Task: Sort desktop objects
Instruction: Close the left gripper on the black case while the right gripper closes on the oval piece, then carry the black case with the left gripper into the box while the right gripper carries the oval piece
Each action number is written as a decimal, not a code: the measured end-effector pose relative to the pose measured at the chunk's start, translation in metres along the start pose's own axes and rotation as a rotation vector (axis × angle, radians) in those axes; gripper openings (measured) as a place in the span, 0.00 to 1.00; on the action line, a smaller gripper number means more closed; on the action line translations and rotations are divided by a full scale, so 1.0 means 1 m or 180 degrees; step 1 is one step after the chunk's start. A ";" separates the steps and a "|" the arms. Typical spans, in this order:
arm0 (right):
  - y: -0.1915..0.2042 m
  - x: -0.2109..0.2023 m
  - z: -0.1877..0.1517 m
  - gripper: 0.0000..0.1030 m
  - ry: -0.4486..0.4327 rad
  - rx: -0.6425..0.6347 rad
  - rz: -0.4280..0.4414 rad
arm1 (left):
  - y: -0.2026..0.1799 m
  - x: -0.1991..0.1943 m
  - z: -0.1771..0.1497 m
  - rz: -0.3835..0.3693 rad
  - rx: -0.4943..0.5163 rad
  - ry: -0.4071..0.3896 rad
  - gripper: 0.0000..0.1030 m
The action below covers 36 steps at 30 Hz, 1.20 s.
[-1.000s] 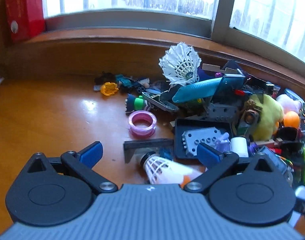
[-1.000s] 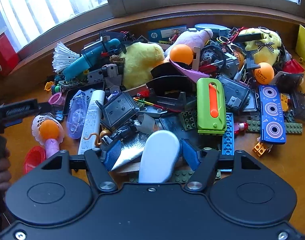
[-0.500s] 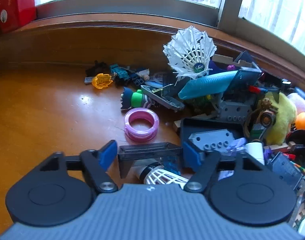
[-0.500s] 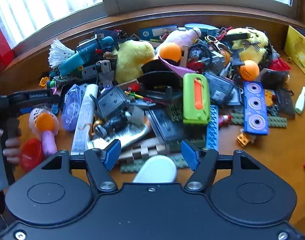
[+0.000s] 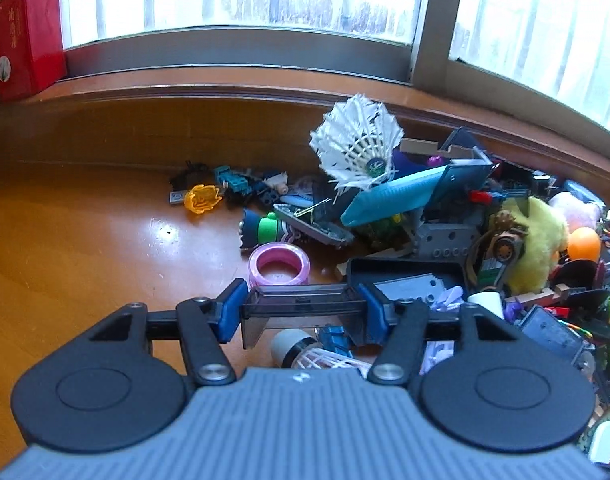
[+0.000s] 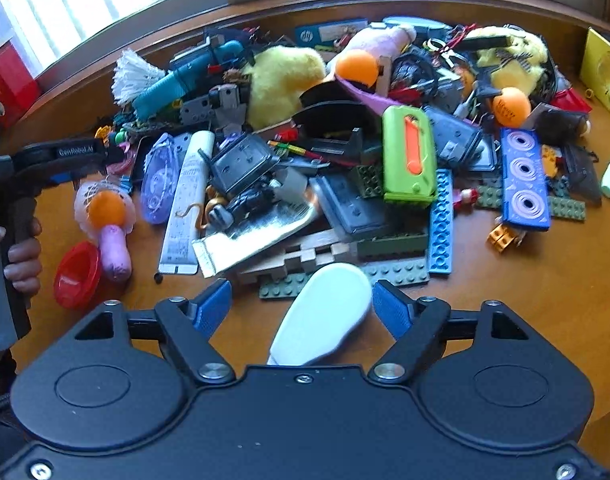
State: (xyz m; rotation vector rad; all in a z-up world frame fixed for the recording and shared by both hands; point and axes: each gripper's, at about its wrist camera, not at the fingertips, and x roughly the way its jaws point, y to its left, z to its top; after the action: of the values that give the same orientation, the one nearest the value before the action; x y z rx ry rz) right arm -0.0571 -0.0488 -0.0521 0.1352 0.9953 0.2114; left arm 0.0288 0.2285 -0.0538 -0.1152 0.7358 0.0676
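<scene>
We see the desk (image 6: 545, 280) carrying one big heap (image 6: 345, 140) of small things. In it we count two yellow plush toys (image 6: 285, 80), two loose orange balls (image 6: 357, 66) and a blue card marked "hp" (image 6: 331, 34). At nine o'clock in the right view our left hand-held gripper (image 5: 303, 312) reads "GenRobot.AI". Its pads (image 5: 231, 314) are closed onto the two ends of a smoky clear bar (image 5: 303, 306), long axis left to right, at the heap's nine o'clock edge. Just beyond it lies one pink ring (image 5: 279, 266). Two shuttlecocks show: one upright (image 5: 359, 144), one on its side (image 5: 317, 356) under the bar. Our right hand-held gripper (image 6: 303, 310) is spread wide, holding nothing; a white oval piece (image 6: 325, 316) lies between its pads, pointing to one o'clock.
</scene>
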 end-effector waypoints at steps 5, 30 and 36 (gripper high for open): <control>0.002 0.012 -0.006 0.74 0.0140 0.0032 -0.0106 | -0.002 -0.013 0.000 -0.0038 0.0071 -0.0077 0.61; -0.023 -0.042 -0.013 0.40 -0.0691 0.0367 -0.0324 | -0.055 -0.070 0.000 -0.0456 0.0497 -0.0481 0.61; -0.042 -0.060 -0.005 0.40 -0.0828 0.0338 -0.0269 | -0.083 -0.075 -0.005 -0.0505 0.0526 -0.0463 0.61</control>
State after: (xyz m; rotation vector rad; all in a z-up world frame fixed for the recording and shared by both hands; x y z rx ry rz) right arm -0.0877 -0.1037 -0.0147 0.2117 0.7514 0.0612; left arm -0.0211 0.1436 -0.0005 -0.0102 0.5825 -0.1349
